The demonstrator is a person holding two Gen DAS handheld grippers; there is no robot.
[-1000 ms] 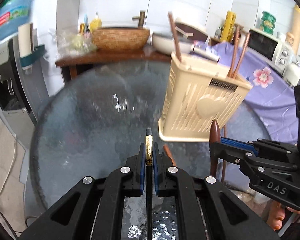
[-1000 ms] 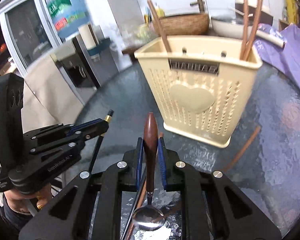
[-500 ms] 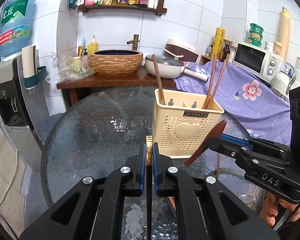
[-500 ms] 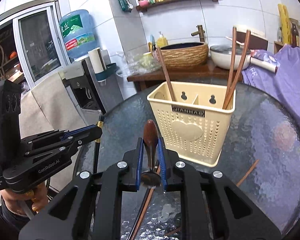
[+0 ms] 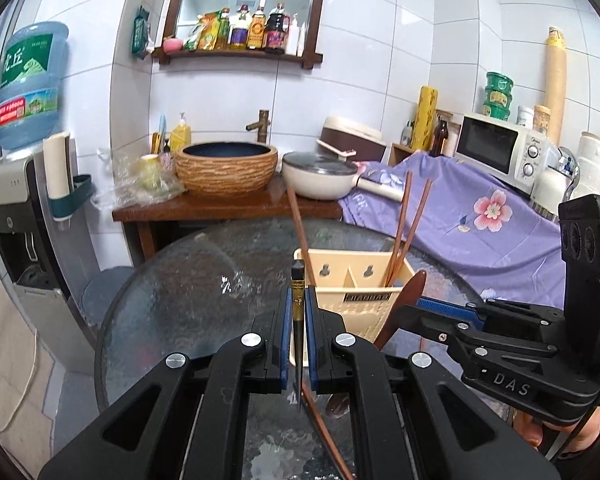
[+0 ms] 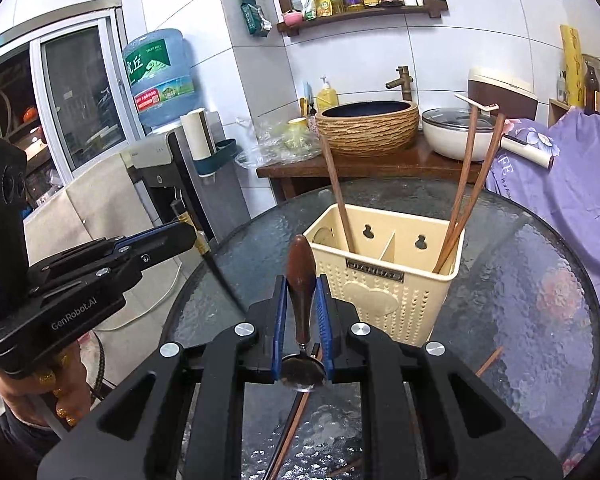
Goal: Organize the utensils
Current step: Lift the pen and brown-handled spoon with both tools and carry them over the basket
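We log: left gripper (image 5: 299, 320) clamped on upright black chopstick (image 5: 298, 312), right gripper (image 6: 302, 312) on upright spoon (image 6: 301, 276), cream holder (image 6: 384, 276) ahead, lower, nearer the right.

"DAS" on the right tool (image 5: 410, 306), "GenRobot.AI" on the left tool (image 6: 192, 236)

Cream utensil holder (image 6: 384, 276) is showing a perforated dot pattern and embossed heart. Purple cloth (image 6: 572, 184) is displaying pink flowers. Spoon handle (image 6: 301, 276) is appearing dark brown.
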